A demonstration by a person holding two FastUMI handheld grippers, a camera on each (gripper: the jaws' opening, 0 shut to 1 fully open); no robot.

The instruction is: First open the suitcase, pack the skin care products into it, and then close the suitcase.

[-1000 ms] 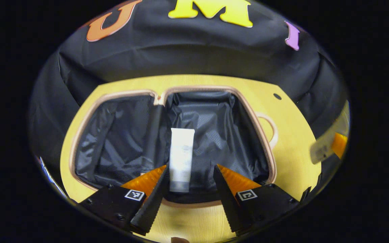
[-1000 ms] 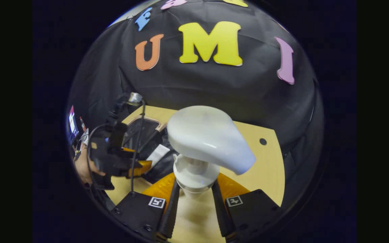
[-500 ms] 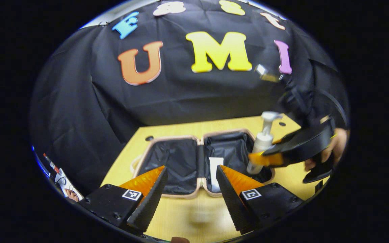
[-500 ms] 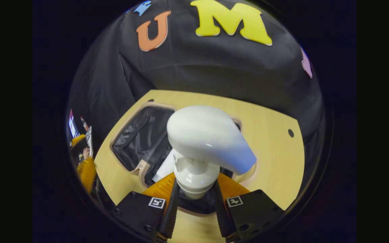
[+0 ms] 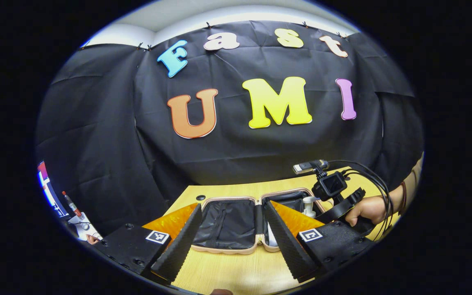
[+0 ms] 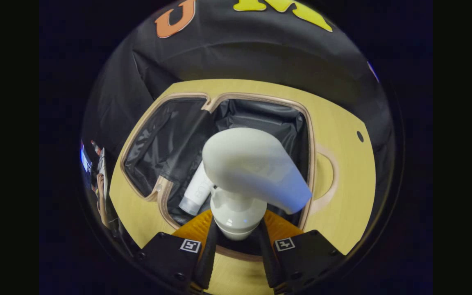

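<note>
The suitcase (image 5: 224,246) lies open flat on the wooden table, its black lining facing up. My left gripper (image 5: 232,205) stands open and empty in front of it, well back from the rim. A white tube (image 6: 197,190) lies in the suitcase's right half (image 6: 309,139). My right gripper (image 6: 236,229) is shut on the neck of a white pump bottle (image 6: 252,168), which hangs upright over that right half beside the tube. In the left gripper view, a hand (image 5: 367,209) holds the right gripper (image 5: 334,192) with the pump bottle (image 5: 309,205) down inside the case.
The table (image 5: 236,270) reaches the black cloth wall behind. It has a small round hole on each far side (image 5: 200,197) (image 6: 359,136). The suitcase handle (image 6: 331,176) sticks out on the right. Clutter and a lit screen (image 5: 49,192) sit at the far left.
My left gripper drew back and tilted up, away from the tube it left in the case. The right gripper carried the pump bottle from the table's side over the suitcase's right half.
</note>
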